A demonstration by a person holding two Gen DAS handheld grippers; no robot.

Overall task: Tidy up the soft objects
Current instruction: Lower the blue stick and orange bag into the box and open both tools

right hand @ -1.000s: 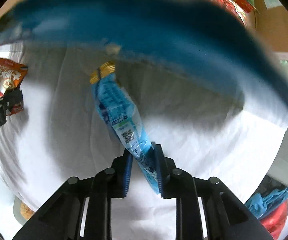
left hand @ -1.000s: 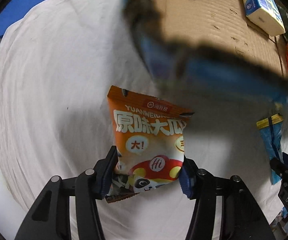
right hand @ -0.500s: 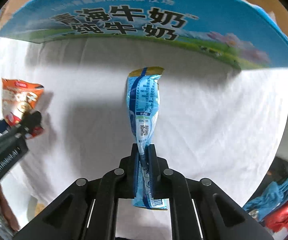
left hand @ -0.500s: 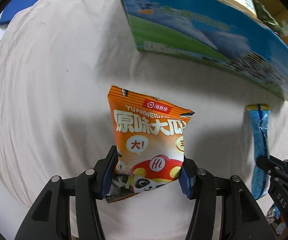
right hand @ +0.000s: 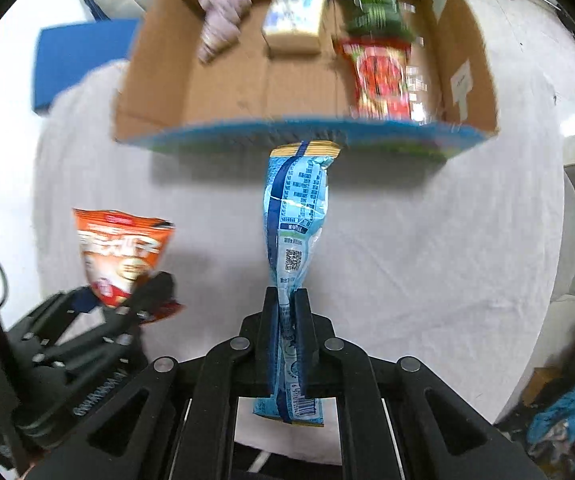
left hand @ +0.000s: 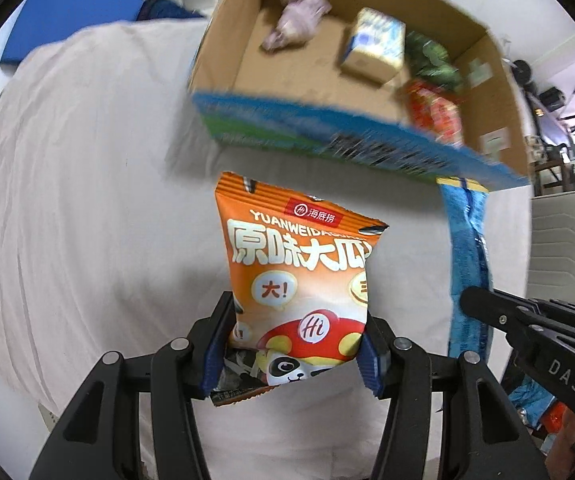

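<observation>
Left wrist view: you have the orange snack bag (left hand: pixel 299 292) pinched by its lower end in the left gripper (left hand: pixel 293 350), jaws closed on its two sides, bag hanging clear above the white-covered counter (left hand: pixel 87 200).
Right wrist view: the right gripper (right hand: pixel 286 344) has its jaws almost fully together on the blue packet (right hand: pixel 293 232), squeezing the flat wrapper near its lower end.
Step in hand: both packs are lifted and on the way to the cardboard box (right hand: pixel 159 76), by my reading.
Box contents: a purplish soft bundle (right hand: pixel 219 20), a pale carton-like pack (right hand: pixel 295 12), a green bag (right hand: pixel 371 8) and a red bag (right hand: pixel 383 76) already lie inside.
Next move: carry each pack over the blue near wall, which sits just beyond their top ends, then lower into the bare floor at the box's middle before letting go.
Pose: both grippers point steeply down, side by side, left beside right and apart.
Watch: the blue packet is limp and could catch the rim.
</observation>
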